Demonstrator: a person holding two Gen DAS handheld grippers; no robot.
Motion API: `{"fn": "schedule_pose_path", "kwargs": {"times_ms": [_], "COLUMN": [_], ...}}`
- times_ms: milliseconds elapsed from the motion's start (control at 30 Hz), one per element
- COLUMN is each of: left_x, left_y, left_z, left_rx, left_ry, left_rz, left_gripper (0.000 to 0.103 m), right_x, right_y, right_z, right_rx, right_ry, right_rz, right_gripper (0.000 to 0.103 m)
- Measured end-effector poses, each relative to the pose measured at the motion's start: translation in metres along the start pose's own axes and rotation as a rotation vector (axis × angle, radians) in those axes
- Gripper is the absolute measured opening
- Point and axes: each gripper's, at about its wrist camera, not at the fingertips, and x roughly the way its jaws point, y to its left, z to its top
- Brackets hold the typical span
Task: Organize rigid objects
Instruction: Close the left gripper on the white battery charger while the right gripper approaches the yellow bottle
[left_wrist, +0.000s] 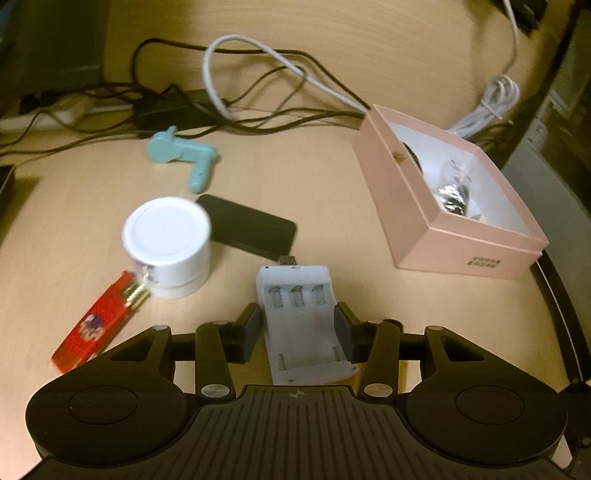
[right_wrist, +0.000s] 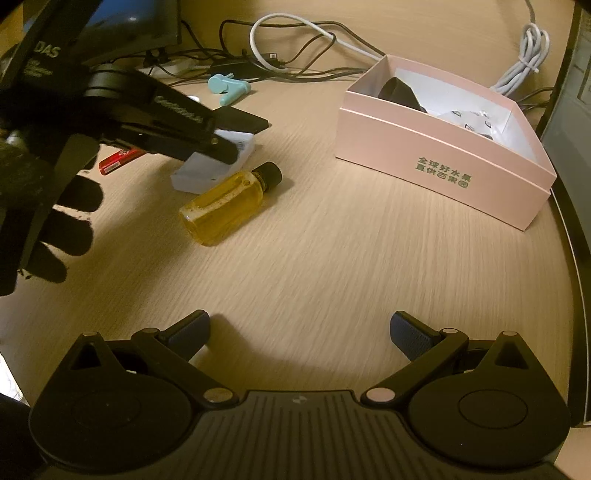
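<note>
My left gripper (left_wrist: 298, 325) is shut on a white battery charger (left_wrist: 301, 314), one pad on each long side. The right wrist view shows that gripper (right_wrist: 221, 147) gripping the charger (right_wrist: 207, 166) just above the table. A pink open box (left_wrist: 443, 236) stands to the right; it holds a black item and foil-wrapped pieces. It also shows in the right wrist view (right_wrist: 436, 170). My right gripper (right_wrist: 299, 332) is open and empty over bare table. A bottle of yellow liquid (right_wrist: 229, 203) lies beside the charger.
On the table lie a white round jar (left_wrist: 166, 243), a red lighter (left_wrist: 99, 321), a black flat device (left_wrist: 251, 225) and a teal plastic tool (left_wrist: 184, 155). Black and white cables (left_wrist: 240, 92) tangle at the back. The table edge curves at right.
</note>
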Motion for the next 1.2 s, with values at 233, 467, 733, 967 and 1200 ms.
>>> {"fn": "schedule_pose_path", "kwargs": {"times_ms": [233,467,733,967,1200], "left_x": [0.005,0.008,0.012,0.012,0.015], "left_y": [-0.018,-0.014,-0.026,-0.036,-0.033], "left_z": [-0.004,0.002,0.001,0.0,0.004], "left_rx": [0.142,0.088,0.104,0.257,0.24], "left_ry": [0.025,0.051,0.066,0.06,0.081], "left_rz": [-0.068,-0.151,-0.179,-0.102,-0.146], "left_gripper": [0.05,0.05,0.049,0.042,0.047], "right_x": [-0.001,-0.002,-0.001,-0.001,-0.005], "right_y": [-0.001,0.0,0.0,-0.001,-0.013], "right_z": [-0.003,-0.003,-0.003,-0.003,0.005], "right_rx": [-0.01,-0.018,-0.017,-0.038,-0.041], "right_ry": [-0.011,-0.017,-0.015,-0.011,0.038], "right_rz": [0.006,0.011,0.01,0.024,0.037], "right_gripper": [0.103,0.103,0.103,0.103,0.094]}}
